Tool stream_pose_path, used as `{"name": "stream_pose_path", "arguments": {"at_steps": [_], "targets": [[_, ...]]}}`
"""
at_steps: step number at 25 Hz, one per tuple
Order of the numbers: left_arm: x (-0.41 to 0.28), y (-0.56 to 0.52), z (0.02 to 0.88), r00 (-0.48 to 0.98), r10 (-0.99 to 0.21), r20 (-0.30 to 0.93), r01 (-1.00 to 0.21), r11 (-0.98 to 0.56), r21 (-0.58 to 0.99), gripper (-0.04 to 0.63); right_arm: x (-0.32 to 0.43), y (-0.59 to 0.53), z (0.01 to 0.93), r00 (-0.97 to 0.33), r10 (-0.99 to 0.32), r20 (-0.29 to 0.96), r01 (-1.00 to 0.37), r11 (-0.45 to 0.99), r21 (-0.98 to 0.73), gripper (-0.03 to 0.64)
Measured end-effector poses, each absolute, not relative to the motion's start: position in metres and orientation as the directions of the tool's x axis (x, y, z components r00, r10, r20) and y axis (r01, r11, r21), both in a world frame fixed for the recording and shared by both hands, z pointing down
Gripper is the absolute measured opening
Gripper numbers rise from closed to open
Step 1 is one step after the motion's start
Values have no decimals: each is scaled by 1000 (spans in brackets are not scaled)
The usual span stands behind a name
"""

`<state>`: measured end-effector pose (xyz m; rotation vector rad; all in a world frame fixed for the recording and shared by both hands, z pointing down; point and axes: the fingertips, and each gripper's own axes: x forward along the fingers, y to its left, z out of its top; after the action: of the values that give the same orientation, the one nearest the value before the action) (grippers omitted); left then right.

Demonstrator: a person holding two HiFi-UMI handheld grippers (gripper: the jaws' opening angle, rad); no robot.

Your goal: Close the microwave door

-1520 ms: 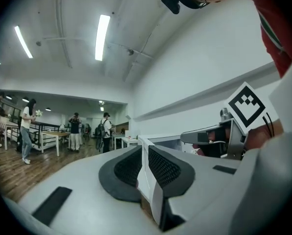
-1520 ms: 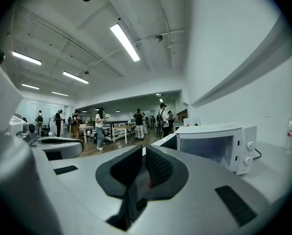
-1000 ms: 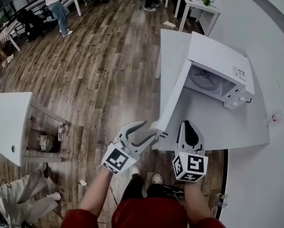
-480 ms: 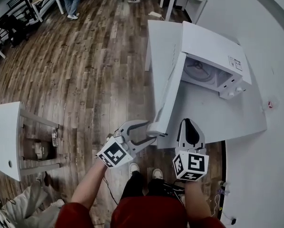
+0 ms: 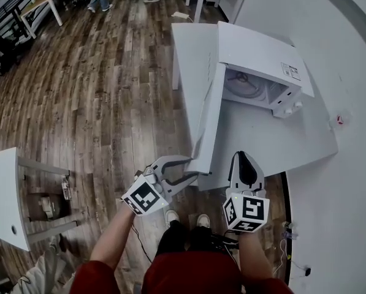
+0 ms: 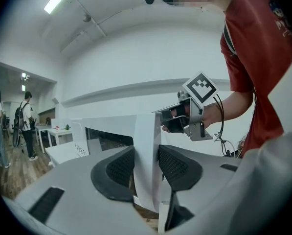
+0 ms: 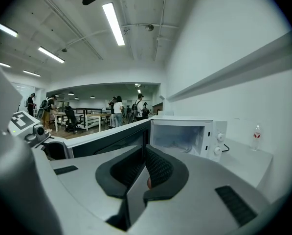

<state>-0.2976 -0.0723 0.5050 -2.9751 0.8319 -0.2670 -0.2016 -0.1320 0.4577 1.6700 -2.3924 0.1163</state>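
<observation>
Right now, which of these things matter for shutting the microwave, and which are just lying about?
For the job: microwave; its open door; left gripper, whose jaws have just been closing on the door's edge.
Just about: right gripper, shut, beside the door; white table under the microwave; small bottle near the wall; second white table; people far off.

- Microwave [image 5: 256, 51] stands on the far tabletop [image 5: 262, 141], its door [image 5: 207, 115] open toward the near side.
- Left tool [image 5: 192, 167]: jaws, just closing, straddle the door's near edge.
- Right tool [image 5: 243, 158] sits just right of it.

White microwave [image 5: 259, 51] upright on a white table [image 5: 281, 143], its white door [image 5: 208, 118] swung fully open
</observation>
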Motion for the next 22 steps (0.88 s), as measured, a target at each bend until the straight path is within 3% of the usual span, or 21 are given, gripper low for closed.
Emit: {"name": "stream_pose_path", "arguments": {"at_steps": [22], "targets": [[-248,-73,505,843,-507,180,-498,-862,-96,161,-142,-125,449,-263,-948,180,-962,273,30,43]]}}
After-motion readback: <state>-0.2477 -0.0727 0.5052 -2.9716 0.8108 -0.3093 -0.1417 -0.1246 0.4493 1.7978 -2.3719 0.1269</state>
